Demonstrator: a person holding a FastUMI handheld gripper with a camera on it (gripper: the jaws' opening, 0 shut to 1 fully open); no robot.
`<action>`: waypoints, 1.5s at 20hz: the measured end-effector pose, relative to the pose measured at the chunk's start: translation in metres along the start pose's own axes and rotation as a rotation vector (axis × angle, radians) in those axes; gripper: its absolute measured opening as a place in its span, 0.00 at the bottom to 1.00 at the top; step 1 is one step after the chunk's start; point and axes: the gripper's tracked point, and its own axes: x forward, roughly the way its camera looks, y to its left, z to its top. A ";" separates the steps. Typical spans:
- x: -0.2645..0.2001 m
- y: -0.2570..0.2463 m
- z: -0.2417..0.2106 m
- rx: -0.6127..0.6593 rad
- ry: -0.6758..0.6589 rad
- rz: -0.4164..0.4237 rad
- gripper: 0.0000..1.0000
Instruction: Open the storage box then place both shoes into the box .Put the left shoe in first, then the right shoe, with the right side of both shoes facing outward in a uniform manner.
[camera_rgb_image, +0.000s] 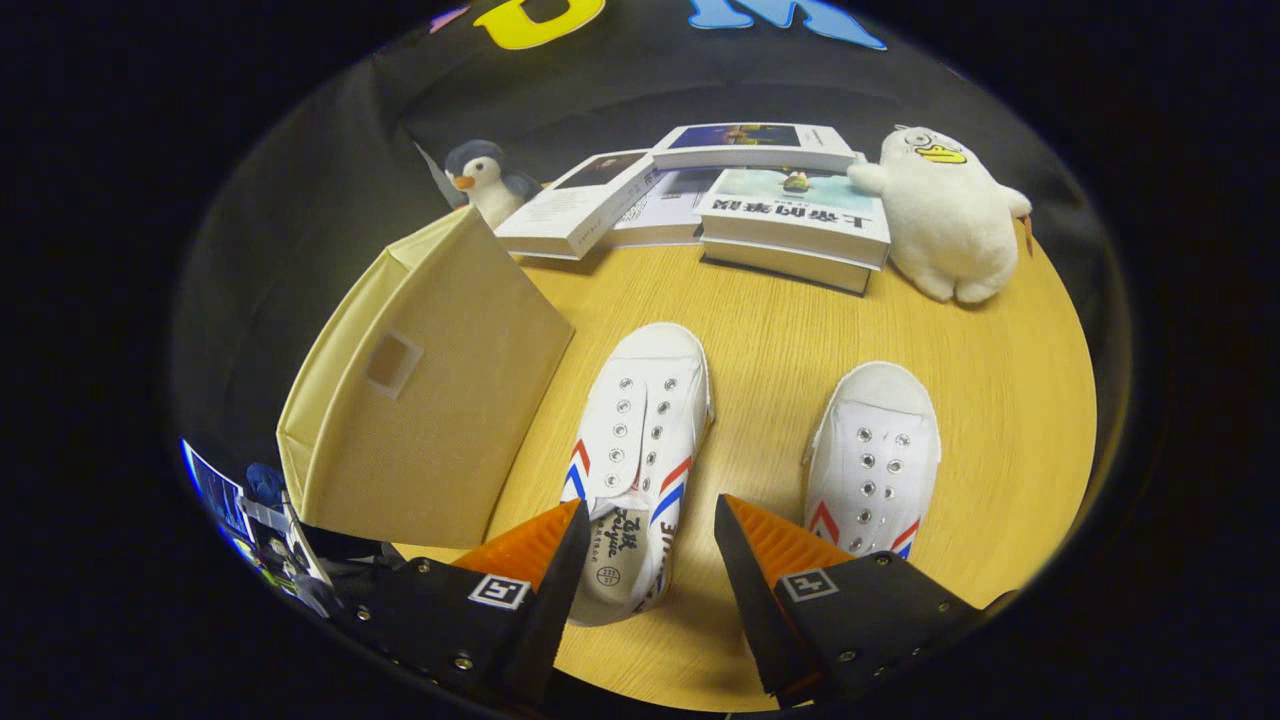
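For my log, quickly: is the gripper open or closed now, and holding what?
Gripper: open, holding nothing; fingers apart above the heel of the left shoe.

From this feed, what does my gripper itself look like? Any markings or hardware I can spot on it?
The gripper has two wedge-shaped fingers whose inner pads are ribbed with fine ridges. Each finger sits on a black angular mount fastened with small silver screws. Each mount carries a square black-and-white fiducial tag near the finger's base. No cables or sleeve are visible.
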 end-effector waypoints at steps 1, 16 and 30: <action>0.007 -0.002 -0.001 -0.011 0.013 -0.007 0.76; 0.026 0.003 -0.008 0.217 0.106 0.102 0.07; -0.068 0.038 0.043 0.307 0.046 0.209 0.06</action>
